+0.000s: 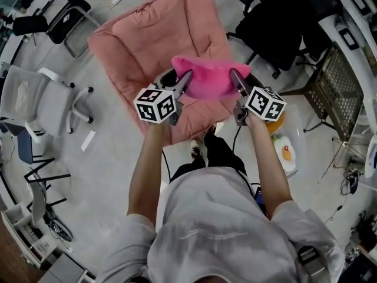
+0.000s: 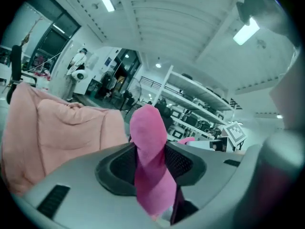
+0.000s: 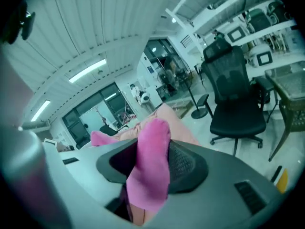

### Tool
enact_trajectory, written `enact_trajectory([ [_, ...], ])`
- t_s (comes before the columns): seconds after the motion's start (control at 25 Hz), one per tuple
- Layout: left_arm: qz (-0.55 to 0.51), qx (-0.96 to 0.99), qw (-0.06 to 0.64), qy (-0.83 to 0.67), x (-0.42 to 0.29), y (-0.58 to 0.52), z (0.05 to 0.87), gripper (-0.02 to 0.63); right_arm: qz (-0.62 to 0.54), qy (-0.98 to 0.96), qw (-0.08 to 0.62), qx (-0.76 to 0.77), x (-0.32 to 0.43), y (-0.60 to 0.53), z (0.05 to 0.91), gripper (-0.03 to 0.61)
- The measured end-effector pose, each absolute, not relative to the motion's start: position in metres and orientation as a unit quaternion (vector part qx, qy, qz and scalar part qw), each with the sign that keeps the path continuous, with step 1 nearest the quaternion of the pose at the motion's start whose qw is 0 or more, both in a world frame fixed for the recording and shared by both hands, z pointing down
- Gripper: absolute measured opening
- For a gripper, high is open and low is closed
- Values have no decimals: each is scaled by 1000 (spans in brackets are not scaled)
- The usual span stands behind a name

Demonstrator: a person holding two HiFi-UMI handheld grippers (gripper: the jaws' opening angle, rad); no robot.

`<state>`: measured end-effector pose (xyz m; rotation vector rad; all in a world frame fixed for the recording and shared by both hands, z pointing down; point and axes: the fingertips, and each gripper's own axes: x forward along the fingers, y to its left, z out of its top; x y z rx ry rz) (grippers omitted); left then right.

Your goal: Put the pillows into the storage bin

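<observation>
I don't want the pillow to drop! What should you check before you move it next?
1. Left gripper shut on the bright pink fabric pillow: ok.
2. Right gripper shut on the same pillow: ok.
3. Pillow spans evenly between both grippers: ok.
4. Storage bin in sight: cannot tell.
5. Black office chair stands apart from the pillow: ok.

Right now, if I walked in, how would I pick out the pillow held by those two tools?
Find the big pale pink cushion spread across the floor mid-room. Over its near edge, the left gripper and right gripper each pinch one side of a smaller pillow. It is vivid hot pink, far brighter than the cushion beneath.
</observation>
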<state>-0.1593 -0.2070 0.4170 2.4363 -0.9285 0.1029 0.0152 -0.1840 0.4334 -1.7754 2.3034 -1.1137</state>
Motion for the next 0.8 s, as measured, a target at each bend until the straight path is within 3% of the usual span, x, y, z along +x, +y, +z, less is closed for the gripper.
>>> enact_trajectory([
  [0.32, 19, 951, 211, -226, -32, -170, 340, 178, -285, 681, 67, -671, 132, -105, 354, 195],
  [0.8, 98, 966, 238, -22, 243, -8, 382, 178, -306, 498, 123, -802, 365, 120, 393, 198],
])
